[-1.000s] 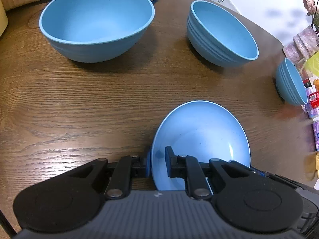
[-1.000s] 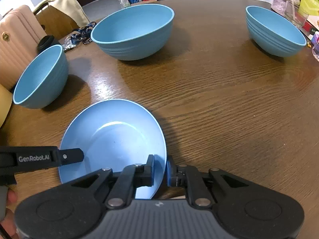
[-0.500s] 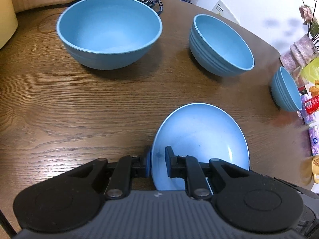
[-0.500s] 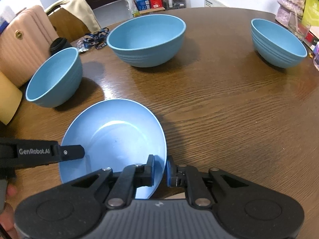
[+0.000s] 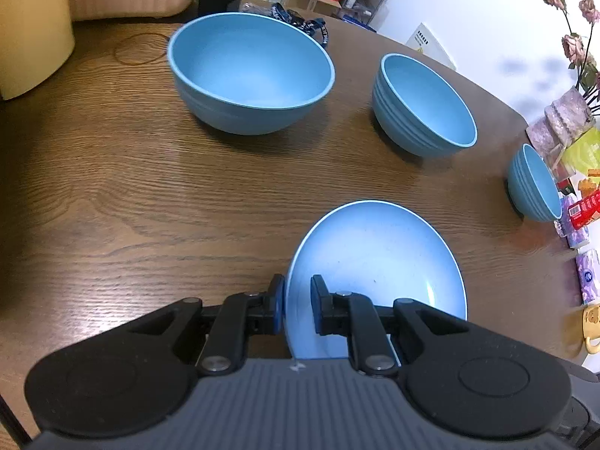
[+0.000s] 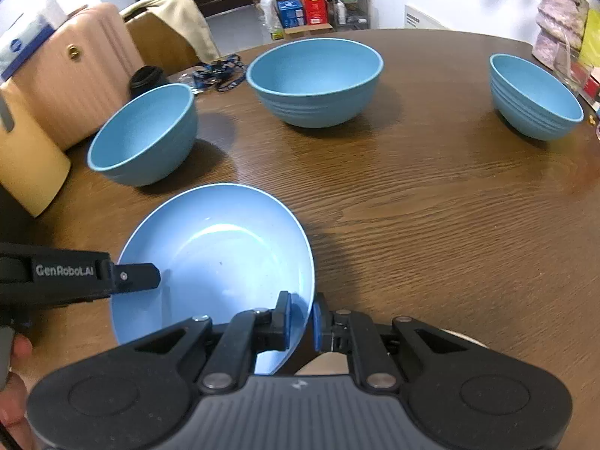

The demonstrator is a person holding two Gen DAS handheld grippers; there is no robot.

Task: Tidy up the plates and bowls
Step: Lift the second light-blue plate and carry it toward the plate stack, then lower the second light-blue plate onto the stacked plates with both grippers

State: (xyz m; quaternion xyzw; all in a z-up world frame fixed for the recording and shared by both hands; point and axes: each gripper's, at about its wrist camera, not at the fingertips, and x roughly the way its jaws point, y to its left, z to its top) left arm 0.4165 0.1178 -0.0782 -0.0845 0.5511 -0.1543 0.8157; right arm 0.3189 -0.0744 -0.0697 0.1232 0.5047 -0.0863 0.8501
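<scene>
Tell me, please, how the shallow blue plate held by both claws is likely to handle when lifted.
The plate probably stays stiff: it keeps its shape clamped at opposite rim edges. Its glossy sheen suggests it may slip. It looks thin, so likely light for its size.

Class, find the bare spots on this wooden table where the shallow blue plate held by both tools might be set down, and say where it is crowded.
Bare wood lies between the shallow blue plate, the large blue bowl and the small ribbed blue bowl. Another patch lies left of the large bowl in the left view. It is crowded along the packet-lined edge.
</scene>
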